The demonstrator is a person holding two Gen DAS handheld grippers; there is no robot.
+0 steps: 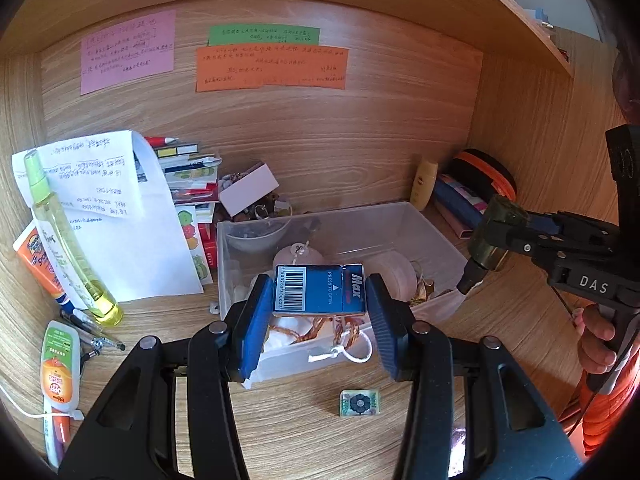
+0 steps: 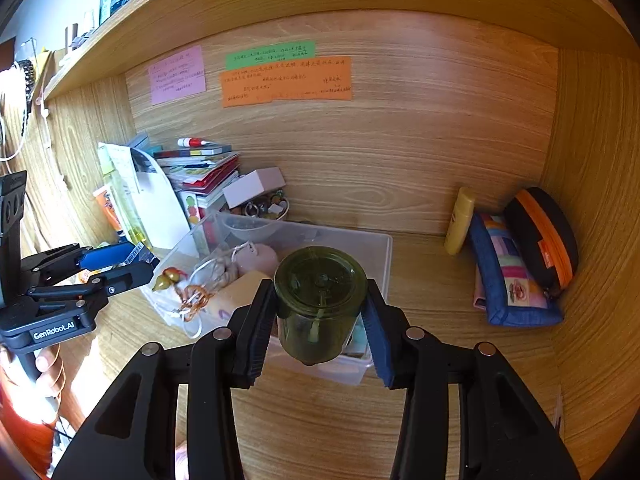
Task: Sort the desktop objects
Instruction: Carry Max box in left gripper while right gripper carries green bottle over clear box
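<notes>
My left gripper [image 1: 319,312] is shut on a small blue box [image 1: 319,289] with a barcode and "Max" lettering, held above the front of a clear plastic bin [image 1: 424,224]. My right gripper [image 2: 320,320] is shut on a dark green translucent jar [image 2: 320,300], held over the bin's near right corner [image 2: 376,248]. Each gripper shows in the other's view: the right one with the jar [image 1: 494,236] at the right, the left one with the blue box [image 2: 120,256] at the left. The bin holds a bowl, pale pouches, cord and small trinkets.
Papers, a stack of booklets [image 1: 188,176], a yellow-green bottle [image 1: 64,236], tubes and pens lie left of the bin. A small square tile [image 1: 360,402] lies on the desk in front. A yellow bottle [image 2: 460,220], patterned pouch [image 2: 508,280] and black-orange case [image 2: 544,240] stand at the right. A shelf overhangs.
</notes>
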